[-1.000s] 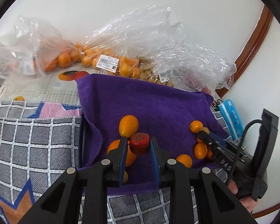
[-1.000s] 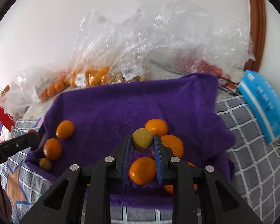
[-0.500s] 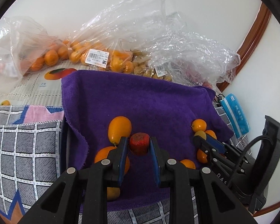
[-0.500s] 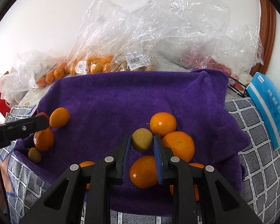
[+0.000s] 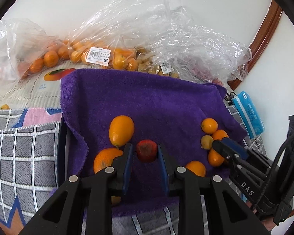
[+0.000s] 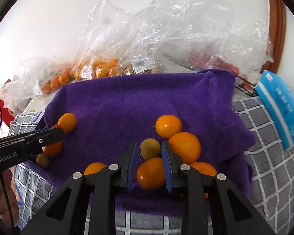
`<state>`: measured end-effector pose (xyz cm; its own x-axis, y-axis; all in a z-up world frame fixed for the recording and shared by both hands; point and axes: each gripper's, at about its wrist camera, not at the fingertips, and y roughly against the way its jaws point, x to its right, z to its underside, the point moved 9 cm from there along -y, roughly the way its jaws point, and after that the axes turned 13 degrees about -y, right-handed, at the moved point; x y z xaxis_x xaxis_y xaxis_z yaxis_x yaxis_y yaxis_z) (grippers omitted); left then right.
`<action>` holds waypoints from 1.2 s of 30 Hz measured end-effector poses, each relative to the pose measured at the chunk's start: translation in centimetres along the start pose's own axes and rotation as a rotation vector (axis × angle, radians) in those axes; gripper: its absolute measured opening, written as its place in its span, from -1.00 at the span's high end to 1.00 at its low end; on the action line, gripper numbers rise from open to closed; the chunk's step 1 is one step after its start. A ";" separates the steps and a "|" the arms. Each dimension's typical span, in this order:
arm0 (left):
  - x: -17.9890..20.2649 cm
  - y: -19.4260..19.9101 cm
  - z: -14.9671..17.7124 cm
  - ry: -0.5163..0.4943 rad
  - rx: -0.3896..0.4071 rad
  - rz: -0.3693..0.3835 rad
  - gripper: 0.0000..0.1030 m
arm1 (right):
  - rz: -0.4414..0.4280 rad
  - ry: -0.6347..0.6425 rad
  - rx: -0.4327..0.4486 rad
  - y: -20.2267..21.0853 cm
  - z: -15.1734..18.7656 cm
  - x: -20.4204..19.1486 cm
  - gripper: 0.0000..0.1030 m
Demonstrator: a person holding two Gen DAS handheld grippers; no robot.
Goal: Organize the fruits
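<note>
A purple towel point(image 5: 156, 98) point(image 6: 127, 98) holds two groups of small fruit. In the left wrist view a small red fruit point(image 5: 146, 150) lies on the towel between the fingers of my left gripper point(image 5: 144, 146), whose jaws are opening; a thin gap shows at the left pad. An oval orange fruit point(image 5: 121, 130) and a round orange point(image 5: 105, 159) lie beside it. My right gripper point(image 6: 149, 145) is opening too, around a yellow-green fruit point(image 6: 150, 148) with slim gaps on both sides. Oranges point(image 6: 184, 146) crowd its right side.
Clear plastic bags of oranges point(image 5: 100, 56) point(image 6: 100, 68) and other fruit line the back by the wall. A blue packet point(image 5: 249, 115) point(image 6: 282, 107) lies right of the towel. Grey checked cloth point(image 5: 19, 152) point(image 6: 268, 166) surrounds it. A hand point(image 6: 4, 201) holds the left gripper.
The left gripper came down a little toward the towel with the red fruit. Both pairs of jaws have parted slightly from their fruits. The right gripper has stayed in place.
</note>
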<state>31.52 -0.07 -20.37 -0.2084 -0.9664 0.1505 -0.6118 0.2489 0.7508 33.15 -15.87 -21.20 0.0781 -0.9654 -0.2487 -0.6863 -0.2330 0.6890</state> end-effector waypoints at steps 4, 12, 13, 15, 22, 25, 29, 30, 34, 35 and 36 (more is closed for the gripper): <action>0.4 2.1 0.5 -0.008 0.019 -0.006 0.35 | 0.034 -0.016 0.050 2.5 -0.2 0.3 0.23; 0.6 8.9 2.7 -0.019 0.075 -0.045 0.23 | 0.046 -0.079 0.097 9.0 0.0 0.3 0.20; 0.7 9.7 3.0 -0.021 0.083 -0.056 0.23 | 0.047 -0.089 0.104 10.2 0.2 0.3 0.14; 0.9 11.5 3.8 -0.019 0.100 -0.064 0.13 | 0.049 -0.092 0.117 12.2 0.6 0.1 0.14; 2.9 17.4 6.0 -0.044 0.189 -0.115 -0.37 | 0.076 -0.079 0.209 19.9 2.3 -0.5 0.03; 4.3 19.4 6.9 -0.068 0.223 -0.133 -0.50 | 0.100 -0.084 0.231 22.4 3.4 -0.1 -0.04; 5.4 21.0 8.1 -0.070 0.243 -0.152 -0.63 | 0.130 -0.104 0.235 24.5 4.9 1.0 -0.21; 5.6 21.4 8.3 -0.070 0.248 -0.157 -0.65 | 0.139 -0.110 0.242 25.0 5.2 1.2 -0.35; 6.2 22.4 9.0 -0.080 0.262 -0.183 -0.67 | 0.132 -0.109 0.304 27.2 5.9 1.6 -0.82; 6.3 22.7 9.1 -0.080 0.267 -0.191 -0.68 | 0.137 -0.102 0.308 27.5 6.1 1.6 -0.82; 6.3 23.0 9.2 -0.079 0.270 -0.196 -0.68 | 0.148 -0.097 0.310 27.7 6.2 1.7 -0.83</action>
<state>9.14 0.12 -8.10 -0.1191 -0.9921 -0.0383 -0.8241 0.0773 0.5612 9.77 -23.22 -6.76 -0.0971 -0.9670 -0.2354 -0.8730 -0.0308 0.4868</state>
